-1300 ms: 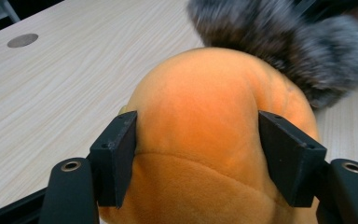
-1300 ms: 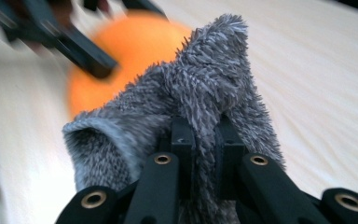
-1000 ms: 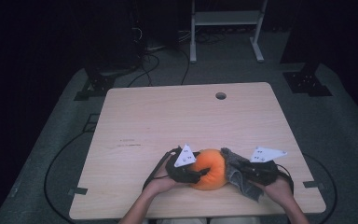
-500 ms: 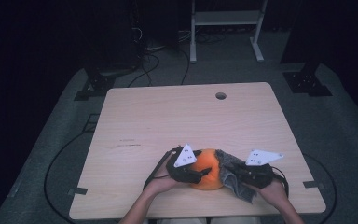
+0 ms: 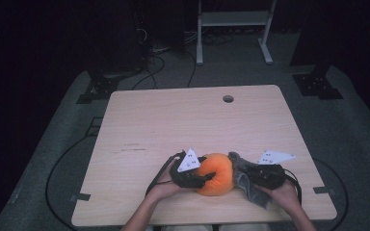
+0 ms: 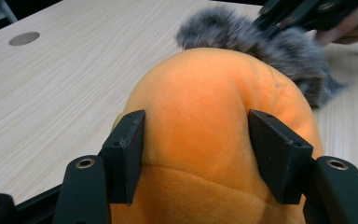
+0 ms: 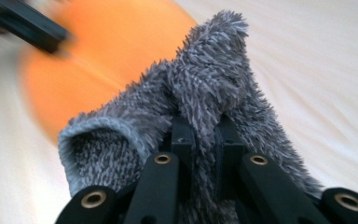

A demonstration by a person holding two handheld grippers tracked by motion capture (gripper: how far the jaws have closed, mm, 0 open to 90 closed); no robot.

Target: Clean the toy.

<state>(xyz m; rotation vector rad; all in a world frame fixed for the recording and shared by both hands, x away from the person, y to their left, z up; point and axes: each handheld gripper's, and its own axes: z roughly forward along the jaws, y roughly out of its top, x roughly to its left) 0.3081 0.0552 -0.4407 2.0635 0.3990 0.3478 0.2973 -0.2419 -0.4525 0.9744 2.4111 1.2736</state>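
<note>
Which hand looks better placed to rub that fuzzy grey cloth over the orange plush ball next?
The right. Its tool is shut on the grey cloth, which already lies against the orange ball. The left tool straddles the ball, its jaws pressing its sides, so it likely just steadies it.

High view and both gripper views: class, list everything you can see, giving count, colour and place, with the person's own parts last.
Plush toy: one, orange, near edge of the table, between the grippers.
Fuzzy cloth: one, grey, right of the toy, touching it.
Table: one, light wood, centre, round cable hole near far edge.
Stand: one, white metal, on the floor beyond the table.
Cables: several, black, on the grey floor.
Left gripper: one, black, jaws pressed on the toy's sides, just closed further.
Right gripper: one, black, shut on the cloth.
Hands: two, at the near edge.
</note>
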